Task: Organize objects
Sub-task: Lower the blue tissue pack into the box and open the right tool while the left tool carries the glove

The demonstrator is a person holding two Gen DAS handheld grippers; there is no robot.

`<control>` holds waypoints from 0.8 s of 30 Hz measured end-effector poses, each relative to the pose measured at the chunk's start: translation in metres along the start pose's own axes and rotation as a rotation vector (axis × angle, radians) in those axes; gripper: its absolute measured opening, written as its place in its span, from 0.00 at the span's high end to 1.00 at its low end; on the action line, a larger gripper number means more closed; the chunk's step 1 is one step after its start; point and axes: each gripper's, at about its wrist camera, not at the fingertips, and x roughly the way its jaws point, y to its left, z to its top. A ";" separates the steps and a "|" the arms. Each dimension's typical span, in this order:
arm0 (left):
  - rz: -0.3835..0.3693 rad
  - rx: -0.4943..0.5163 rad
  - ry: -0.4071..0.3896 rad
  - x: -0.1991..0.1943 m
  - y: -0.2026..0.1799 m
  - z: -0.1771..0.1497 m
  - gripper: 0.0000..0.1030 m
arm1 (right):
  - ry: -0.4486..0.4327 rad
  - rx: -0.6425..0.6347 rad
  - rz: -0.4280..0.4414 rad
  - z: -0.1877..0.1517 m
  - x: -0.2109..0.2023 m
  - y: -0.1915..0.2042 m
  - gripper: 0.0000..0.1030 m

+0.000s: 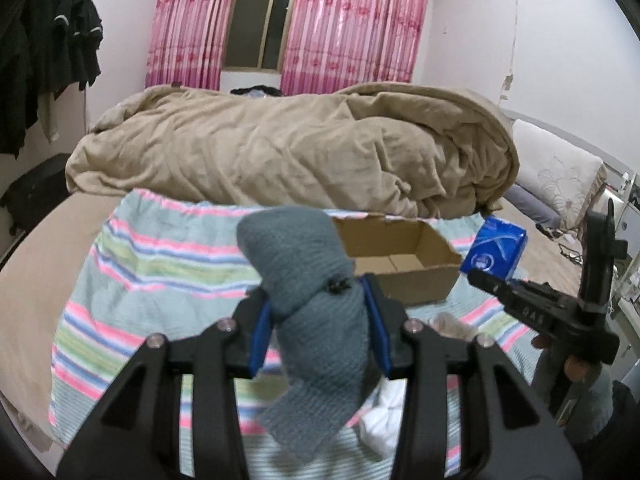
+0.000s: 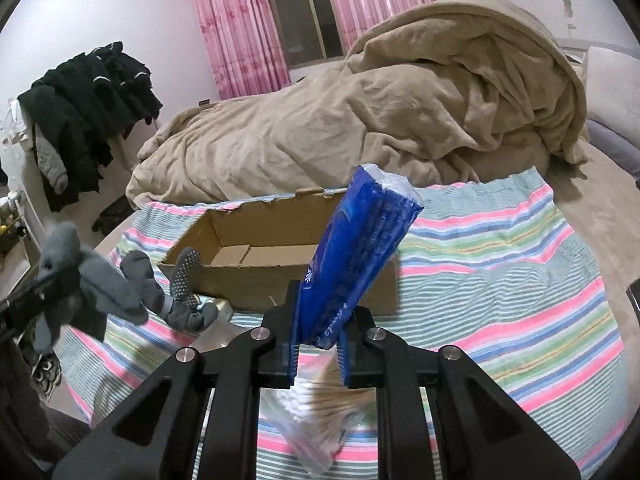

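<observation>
Left wrist view: the left claw [image 1: 318,320] pinches a grey sock [image 1: 312,300] — lifted above the striped blanket [image 1: 140,264], left of the open cardboard box [image 1: 404,256]. Further right, the right claw [image 2: 318,334] clamps a blue tissue pack [image 2: 360,256], held upright just before the box — more socks [image 2: 180,284] lie at its left end.

I see both feeds lit evenly by indoor room light, a little dim and soft; the window [image 1: 262,16] at twelve o'clock is dark. Shadows are faint. Fisheye bending curves the walls, with black vignette at the corners. In the right wrist view, the grey socks [image 2: 86,276] at nine o'clock and the bag of cotton swabs [image 2: 316,412] at six o'clock are motion-blurred.
</observation>
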 end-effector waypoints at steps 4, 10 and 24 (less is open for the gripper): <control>-0.041 -0.018 0.002 0.010 0.003 0.015 0.59 | -0.022 -0.008 0.007 0.012 0.002 0.004 0.84; -0.076 -0.058 -0.026 0.035 0.014 0.042 0.59 | -0.070 -0.034 0.028 0.042 0.012 0.011 0.84; -0.013 -0.074 0.153 0.142 0.024 0.055 0.59 | 0.146 -0.007 0.063 0.045 0.108 0.009 0.83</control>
